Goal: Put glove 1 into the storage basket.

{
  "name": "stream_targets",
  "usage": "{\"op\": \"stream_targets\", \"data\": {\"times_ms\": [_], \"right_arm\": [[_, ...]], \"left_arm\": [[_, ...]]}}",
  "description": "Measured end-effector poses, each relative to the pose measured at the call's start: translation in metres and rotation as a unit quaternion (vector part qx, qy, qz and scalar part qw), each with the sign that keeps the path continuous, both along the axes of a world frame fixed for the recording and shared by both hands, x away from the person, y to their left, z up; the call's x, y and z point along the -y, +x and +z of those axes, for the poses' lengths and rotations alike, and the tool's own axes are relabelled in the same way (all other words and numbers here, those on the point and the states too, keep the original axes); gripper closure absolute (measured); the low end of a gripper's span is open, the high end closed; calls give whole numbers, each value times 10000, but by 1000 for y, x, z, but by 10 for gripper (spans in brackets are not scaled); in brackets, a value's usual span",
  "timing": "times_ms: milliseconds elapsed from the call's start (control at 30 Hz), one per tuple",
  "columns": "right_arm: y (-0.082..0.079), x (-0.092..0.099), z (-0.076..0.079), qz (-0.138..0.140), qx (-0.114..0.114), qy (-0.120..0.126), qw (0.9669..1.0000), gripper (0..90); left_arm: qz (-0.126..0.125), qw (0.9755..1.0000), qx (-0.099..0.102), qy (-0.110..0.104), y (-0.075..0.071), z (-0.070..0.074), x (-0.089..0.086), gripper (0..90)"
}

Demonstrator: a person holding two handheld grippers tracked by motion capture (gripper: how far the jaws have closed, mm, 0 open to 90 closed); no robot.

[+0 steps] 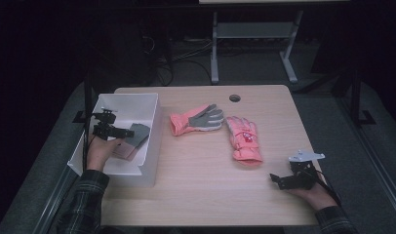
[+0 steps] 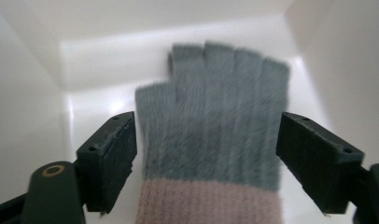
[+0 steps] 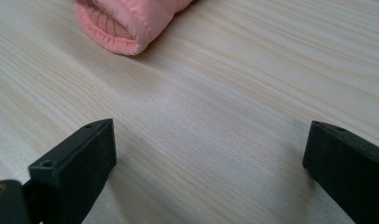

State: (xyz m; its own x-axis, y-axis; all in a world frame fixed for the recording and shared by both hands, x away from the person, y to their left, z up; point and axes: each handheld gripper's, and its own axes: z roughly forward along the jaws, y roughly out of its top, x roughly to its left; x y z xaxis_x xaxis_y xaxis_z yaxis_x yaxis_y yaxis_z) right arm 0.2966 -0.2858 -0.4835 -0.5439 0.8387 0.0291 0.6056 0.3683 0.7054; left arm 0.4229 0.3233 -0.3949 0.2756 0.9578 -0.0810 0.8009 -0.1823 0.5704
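At the left of the high view the left gripper (image 1: pixel 129 132) hung over the white bin (image 1: pixel 152 141), jaws spread and released. Between them, untouched, lay the grey-and-pink knit glove (image 2: pixel 211 126), flat on the bin floor. Mid-frame on the wooden table (image 1: pixel 201 185) lay a pink glove with a grey palm (image 1: pixel 196 120) and a pink ski glove (image 1: pixel 244 139), almost touching. At lower right the right gripper (image 1: pixel 279 181) rested near the table edge, jaws wide apart over bare wood.

Left hand-held gripper (image 1: pixel 129 132) hovers over a grey glove (image 1: pixel 139 134) in the white bin (image 1: pixel 149 146); two pink gloves (image 1: pixel 220 127) lie mid-table.
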Motion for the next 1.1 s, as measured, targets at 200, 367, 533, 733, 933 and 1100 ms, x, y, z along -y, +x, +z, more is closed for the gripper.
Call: {"op": "stream_targets", "data": {"times_ms": [200, 367, 533, 733, 933, 1100], "right_arm": [[0, 0, 0, 2, 1, -1, 10000, 20], [0, 0, 0, 2, 0, -1, 10000, 20], [0, 0, 0, 0, 0, 0, 10000, 19], [0, 0, 0, -1, -3, 0, 10000, 19], [0, 0, 0, 0, -1, -1, 10000, 19], [0, 0, 0, -1, -2, 3, 10000, 19]], "left_arm": [[-263, 9993, 217, -163, -3, 26, 5, 164], [-668, 9966, 421, -231, -7, 55, 17, 143], [-975, 9929, 563, -382, -10, 71, 31, 134], [-1484, 9852, 684, -522, -15, 87, 60, 131], [-1873, 9770, 814, -604, -20, 95, 93, 131], [-2170, 9700, 886, -648, -24, 98, 121, 133]]}}
